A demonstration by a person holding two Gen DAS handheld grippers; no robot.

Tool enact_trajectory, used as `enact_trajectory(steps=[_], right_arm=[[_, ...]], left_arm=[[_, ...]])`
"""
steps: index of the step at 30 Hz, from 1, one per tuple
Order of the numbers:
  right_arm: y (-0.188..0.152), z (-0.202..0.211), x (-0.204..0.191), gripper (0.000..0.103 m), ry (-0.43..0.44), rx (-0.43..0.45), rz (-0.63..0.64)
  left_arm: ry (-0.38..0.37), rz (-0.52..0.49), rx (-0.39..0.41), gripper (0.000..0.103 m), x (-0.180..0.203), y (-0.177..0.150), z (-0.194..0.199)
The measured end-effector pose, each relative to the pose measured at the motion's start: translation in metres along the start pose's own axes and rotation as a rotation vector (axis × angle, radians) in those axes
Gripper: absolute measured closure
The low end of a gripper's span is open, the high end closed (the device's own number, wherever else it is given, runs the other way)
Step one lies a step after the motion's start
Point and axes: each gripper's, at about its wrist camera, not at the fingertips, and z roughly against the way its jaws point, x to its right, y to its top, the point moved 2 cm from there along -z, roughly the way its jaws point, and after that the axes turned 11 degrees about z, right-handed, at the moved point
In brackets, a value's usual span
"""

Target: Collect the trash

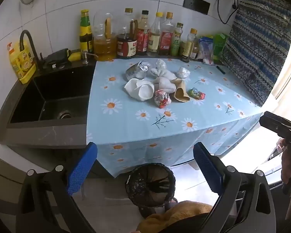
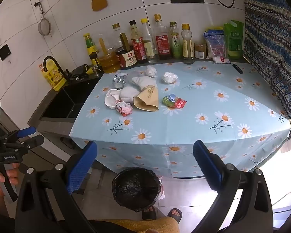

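A heap of trash lies on the daisy tablecloth [image 1: 164,124] [image 2: 184,120]: crushed white paper cups [image 1: 139,90] [image 2: 111,99], a crushed foil can [image 1: 136,70] [image 2: 119,79], white tissue wads [image 1: 182,71] [image 2: 169,77], a tan paper cone [image 1: 181,93] [image 2: 147,100], a red-white wrapper [image 1: 162,99] [image 2: 124,107] and a green-red wrapper [image 1: 197,93] [image 2: 173,101]. A black-lined bin [image 1: 150,182] [image 2: 135,188] stands on the floor below the table's front edge. My left gripper [image 1: 145,167] is open and empty above the bin. My right gripper [image 2: 145,165] is open and empty, before the table edge.
A row of sauce and oil bottles [image 1: 143,36] [image 2: 145,42] lines the back wall. A black sink [image 1: 50,99] [image 2: 67,103] with faucet sits left of the table. A patterned cloth [image 1: 258,44] [image 2: 271,44] hangs at right. A black marker [image 2: 237,68] lies at back right.
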Motion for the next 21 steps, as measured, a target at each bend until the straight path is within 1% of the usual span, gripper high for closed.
enact_trajectory(steps=[1, 3, 4, 5, 8, 9, 10, 12, 16, 18, 21], right_arm=[[-0.001, 0.002, 0.0, 0.005, 0.009, 0.02, -0.003], [-0.001, 0.003, 0.001, 0.005, 0.006, 0.022, -0.002], [-0.001, 0.003, 0.0, 0.005, 0.009, 0.024, -0.001], [-0.001, 0.004, 0.0, 0.005, 0.008, 0.025, 0.001], [-0.003, 0.007, -0.003, 0.005, 0.008, 0.028, 0.011], [0.0, 0.007, -0.002, 0.005, 0.005, 0.008, 0.0], [0.001, 0.007, -0.003, 0.005, 0.005, 0.007, 0.0], [0.001, 0.008, -0.005, 0.005, 0.009, 0.008, -0.002], [-0.004, 0.012, -0.006, 0.005, 0.014, 0.016, -0.015], [-0.005, 0.011, -0.006, 0.005, 0.006, 0.016, -0.01], [-0.006, 0.014, -0.008, 0.005, 0.006, 0.02, -0.007]], left_arm=[[0.005, -0.005, 0.004, 0.007, 0.0, 0.0, -0.001], [0.013, -0.014, 0.027, 0.007, 0.001, -0.006, 0.002], [0.021, -0.008, -0.01, 0.007, 0.003, 0.0, 0.003], [0.024, -0.008, -0.011, 0.007, 0.008, 0.001, 0.002], [0.018, -0.007, -0.011, 0.007, 0.008, 0.002, 0.003], [0.011, -0.006, -0.005, 0.007, 0.005, 0.001, 0.004], [0.008, -0.006, -0.002, 0.007, 0.004, 0.001, 0.004], [-0.005, 0.001, 0.006, 0.007, 0.002, -0.006, 0.007], [-0.02, 0.008, 0.006, 0.007, 0.0, -0.007, 0.01], [-0.01, 0.011, 0.007, 0.007, 0.001, -0.008, 0.009], [-0.02, 0.016, 0.001, 0.007, 0.001, -0.008, 0.009]])
